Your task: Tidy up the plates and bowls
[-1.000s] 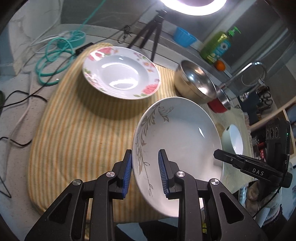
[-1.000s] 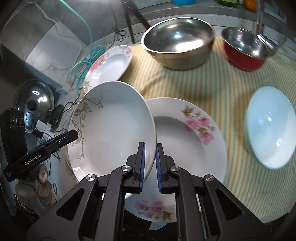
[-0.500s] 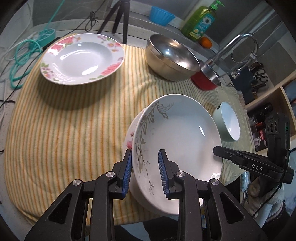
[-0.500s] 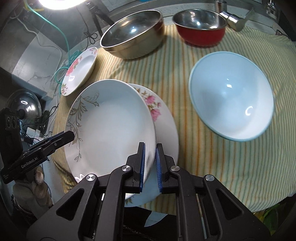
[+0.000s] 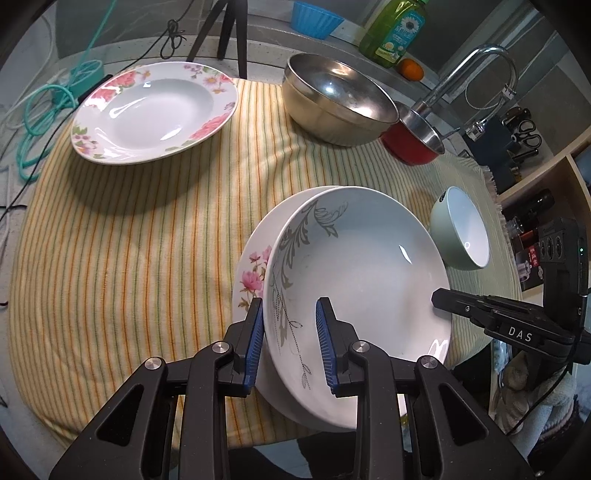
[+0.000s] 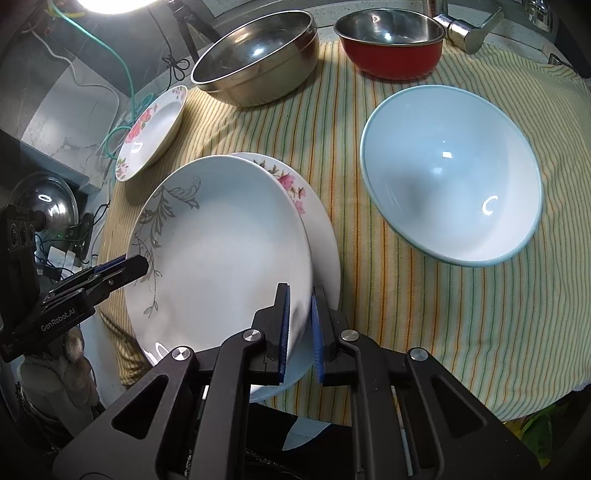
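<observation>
A white plate with a grey leaf pattern is gripped at both sides. My left gripper is shut on its near-left rim. My right gripper is shut on the opposite rim, and its tip also shows in the left wrist view. The leaf plate sits tilted just over a pink-flower plate lying on the striped cloth; whether the two touch I cannot tell. A rose-rimmed plate lies at the far left.
At the back stand a large steel bowl and a red bowl. A pale blue-green bowl sits right of the stacked plates. Behind are a soap bottle, a faucet and cables.
Both grippers carried the leaf plate rightward and down until it sits over the pink-flower plate. Over the last half second it hardly moved. Both grips stayed the same.
</observation>
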Demonstrator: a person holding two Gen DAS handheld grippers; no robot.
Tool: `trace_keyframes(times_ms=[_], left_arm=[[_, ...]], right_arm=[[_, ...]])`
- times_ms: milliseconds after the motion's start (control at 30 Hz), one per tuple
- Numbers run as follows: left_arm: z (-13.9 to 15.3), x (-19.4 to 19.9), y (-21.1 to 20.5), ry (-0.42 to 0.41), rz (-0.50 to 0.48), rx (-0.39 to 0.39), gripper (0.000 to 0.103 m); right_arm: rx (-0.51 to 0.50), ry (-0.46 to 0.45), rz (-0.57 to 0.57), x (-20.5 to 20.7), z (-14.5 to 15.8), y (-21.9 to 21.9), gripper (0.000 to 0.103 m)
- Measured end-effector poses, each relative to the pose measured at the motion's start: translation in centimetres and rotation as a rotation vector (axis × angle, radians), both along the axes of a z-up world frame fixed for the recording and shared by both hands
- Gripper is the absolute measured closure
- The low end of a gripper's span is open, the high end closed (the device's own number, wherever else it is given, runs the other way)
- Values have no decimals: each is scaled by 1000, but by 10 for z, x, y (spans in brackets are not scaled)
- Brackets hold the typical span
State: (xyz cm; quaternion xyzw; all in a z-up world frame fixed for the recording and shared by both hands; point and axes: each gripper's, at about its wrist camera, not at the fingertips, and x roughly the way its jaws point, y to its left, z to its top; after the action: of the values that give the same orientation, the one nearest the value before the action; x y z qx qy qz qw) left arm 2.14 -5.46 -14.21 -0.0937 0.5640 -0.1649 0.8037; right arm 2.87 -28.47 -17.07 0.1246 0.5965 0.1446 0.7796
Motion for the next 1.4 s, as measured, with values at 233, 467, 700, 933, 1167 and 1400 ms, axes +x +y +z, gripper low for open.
trace_keyframes(times_ms=[233,467,700,933,1167,1400], left_arm=[[-3,-1,-2,4,4,15,77],[-5,0,-3,3,3,24,77],[-5,1,-8,-3,-11,40,77],[-5,1,-8,-6,-12,45,76],[-3,1,-5,-16,-7,35,73],[10,4,14,-45,17,17,73]], right_arm=[[-25,-10,14,0,0,5,90],[-46,-19,17,1,1,8,89],[-66,-30,23,0,2,9,83],[-72,-34,32,-1,3,10,80],[-95,-90,32,-4,19,11,53],[-56,-130,3,0,40,13,52]])
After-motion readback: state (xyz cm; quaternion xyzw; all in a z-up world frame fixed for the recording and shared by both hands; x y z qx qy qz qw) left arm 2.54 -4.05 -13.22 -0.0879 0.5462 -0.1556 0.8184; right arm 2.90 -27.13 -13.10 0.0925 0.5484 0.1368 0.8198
